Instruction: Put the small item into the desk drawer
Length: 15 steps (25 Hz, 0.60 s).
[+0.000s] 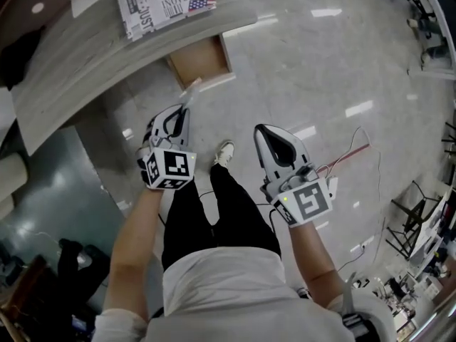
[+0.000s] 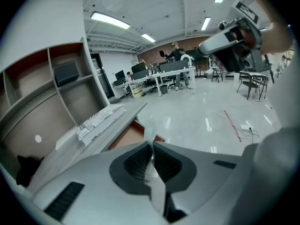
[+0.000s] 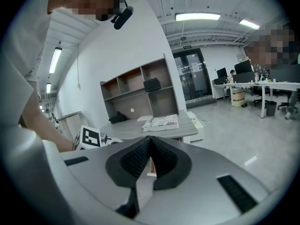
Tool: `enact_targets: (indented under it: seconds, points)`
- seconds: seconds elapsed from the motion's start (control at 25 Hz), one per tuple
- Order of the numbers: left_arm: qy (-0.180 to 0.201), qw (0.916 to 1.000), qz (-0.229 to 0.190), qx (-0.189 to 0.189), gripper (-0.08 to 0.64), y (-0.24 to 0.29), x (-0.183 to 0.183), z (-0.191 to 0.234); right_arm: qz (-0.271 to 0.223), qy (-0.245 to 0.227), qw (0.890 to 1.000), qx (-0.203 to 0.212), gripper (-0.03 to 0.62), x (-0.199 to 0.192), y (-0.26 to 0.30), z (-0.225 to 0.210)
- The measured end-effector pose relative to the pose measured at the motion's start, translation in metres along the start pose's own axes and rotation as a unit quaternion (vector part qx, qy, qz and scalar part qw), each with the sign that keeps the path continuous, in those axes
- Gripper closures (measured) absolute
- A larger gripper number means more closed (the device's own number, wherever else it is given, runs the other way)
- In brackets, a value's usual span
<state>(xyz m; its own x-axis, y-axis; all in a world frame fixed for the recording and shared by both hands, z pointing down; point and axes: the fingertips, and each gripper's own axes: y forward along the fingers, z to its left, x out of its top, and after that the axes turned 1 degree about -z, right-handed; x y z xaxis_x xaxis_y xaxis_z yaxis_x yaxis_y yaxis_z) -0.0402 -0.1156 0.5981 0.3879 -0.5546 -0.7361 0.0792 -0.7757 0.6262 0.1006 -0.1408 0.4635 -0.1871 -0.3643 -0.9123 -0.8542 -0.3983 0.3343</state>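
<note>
Your white shirt (image 1: 214,291) and forearms nearest. Your left tool (image 1: 186,110) clenched on small item (image 1: 193,89): thin clear slip, long axis in line with jaws. Free end points far, toward open drawer (image 1: 201,61), close to drawer front in head view. Your right tool (image 1: 262,131) pinched closed, nothing between jaws, right of left tool. Printed paper (image 1: 165,4) lies on tabletop (image 1: 85,63), far left.
</note>
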Motion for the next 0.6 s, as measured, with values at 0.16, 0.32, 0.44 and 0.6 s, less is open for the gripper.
enact_targets:
  seconds: [0.16,0.32,0.44,0.6]
  points:
    - [0.024,0.9994,0.02,-0.012,0.538,0.034,-0.018,-0.011,0.017,-0.002,1.0,-0.001,0.569,-0.012,0.004,-0.004]
    - [0.035,0.9985,0.037,-0.02,0.538,0.066,-0.039,-0.026,0.028,-0.009,1.0,-0.002,0.569,-0.023,0.002,-0.011]
    - [0.044,0.9981,0.039,-0.019,0.538,0.085,-0.047,-0.031,0.039,-0.012,0.999,-0.006,0.569,-0.034,0.002,-0.018]
    - [0.056,0.9968,0.053,-0.021,0.538,0.099,-0.056,-0.037,0.052,-0.004,0.999,-0.007,0.569,-0.045,0.003,-0.022]
